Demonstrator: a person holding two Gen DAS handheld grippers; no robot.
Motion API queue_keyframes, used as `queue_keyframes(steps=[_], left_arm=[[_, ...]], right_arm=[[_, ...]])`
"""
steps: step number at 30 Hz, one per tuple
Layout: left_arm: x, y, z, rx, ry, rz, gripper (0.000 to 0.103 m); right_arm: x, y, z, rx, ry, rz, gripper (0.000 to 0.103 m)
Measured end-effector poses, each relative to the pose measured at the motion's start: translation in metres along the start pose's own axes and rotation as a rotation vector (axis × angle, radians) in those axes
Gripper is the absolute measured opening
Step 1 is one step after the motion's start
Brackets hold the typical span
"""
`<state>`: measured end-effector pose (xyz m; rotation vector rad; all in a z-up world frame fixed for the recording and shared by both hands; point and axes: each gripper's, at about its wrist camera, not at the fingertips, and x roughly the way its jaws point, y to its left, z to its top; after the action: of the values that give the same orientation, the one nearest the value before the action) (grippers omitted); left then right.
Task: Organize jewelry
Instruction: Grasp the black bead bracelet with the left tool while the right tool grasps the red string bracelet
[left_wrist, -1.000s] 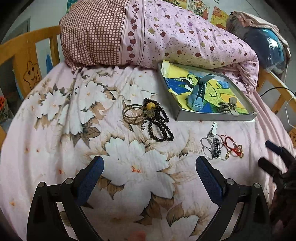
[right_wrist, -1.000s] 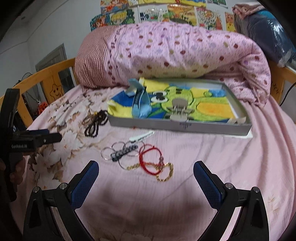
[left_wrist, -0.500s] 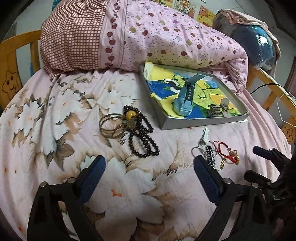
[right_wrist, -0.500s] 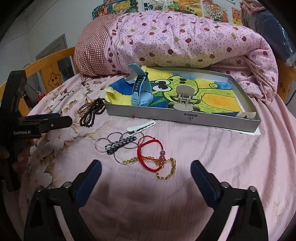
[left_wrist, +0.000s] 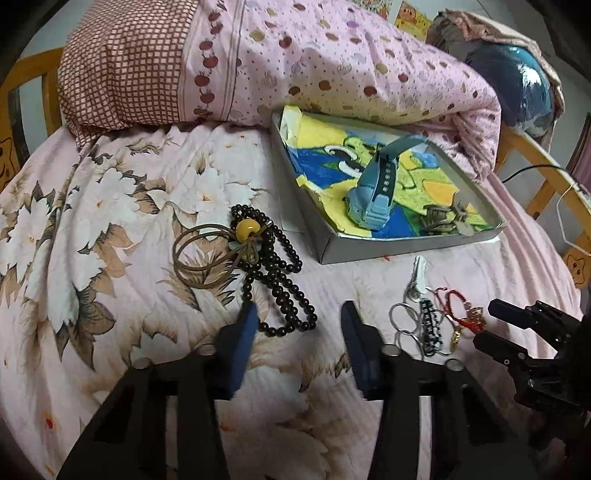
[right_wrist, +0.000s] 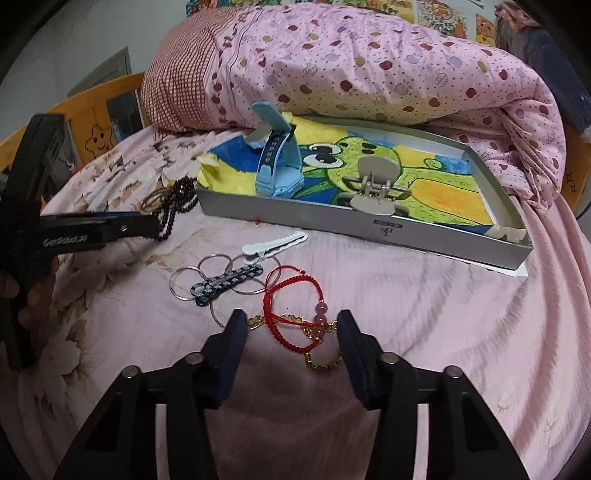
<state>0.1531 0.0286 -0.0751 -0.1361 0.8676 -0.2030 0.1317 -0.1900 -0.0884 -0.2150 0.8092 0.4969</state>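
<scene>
Both hand-held grippers (left_wrist: 297, 325) (right_wrist: 288, 332) narrowed, nearing bead necklace (left_wrist: 284, 284), red bracelet (right_wrist: 291, 314).

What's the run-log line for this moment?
left gripper: open over beads | right gripper: open over red bracelet | watch in tray

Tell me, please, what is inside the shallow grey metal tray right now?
Inside the shallow grey metal tray lie a light blue strap watch and a silver hair clip on a colourful frog drawing, which hides the tray's floor.
</scene>
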Motion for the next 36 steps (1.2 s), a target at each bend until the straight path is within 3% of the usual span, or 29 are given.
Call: queue_keyframes(steps=[3,7,14,26,36], left_arm=[[0.011,-0.001,0.002,0.015,0.033,0.028,0.023],[0.013,0.005,0.002,-0.010,0.042,0.017,0.006],[0.007,0.000,0.002,-0.011,0.045,0.013,0.004],[-0.022,-0.025,-0.010,-0.049,0.082,-0.069,0.004],[-0.056,-0.063,-0.019,-0.021,0.077,-0.120,0.004]], right_arm=[[0.005,0.003,0.000,-0.019,0.019,-0.010,0.045],[0.009,0.005,0.000,-0.037,0.032,-0.023,0.033],[0.009,0.006,0.000,-0.049,0.027,-0.035,0.008],[-0.016,0.010,0.002,-0.008,-0.033,0.045,0.006],[-0.046,0.006,0.005,0.047,-0.101,0.102,0.006]])
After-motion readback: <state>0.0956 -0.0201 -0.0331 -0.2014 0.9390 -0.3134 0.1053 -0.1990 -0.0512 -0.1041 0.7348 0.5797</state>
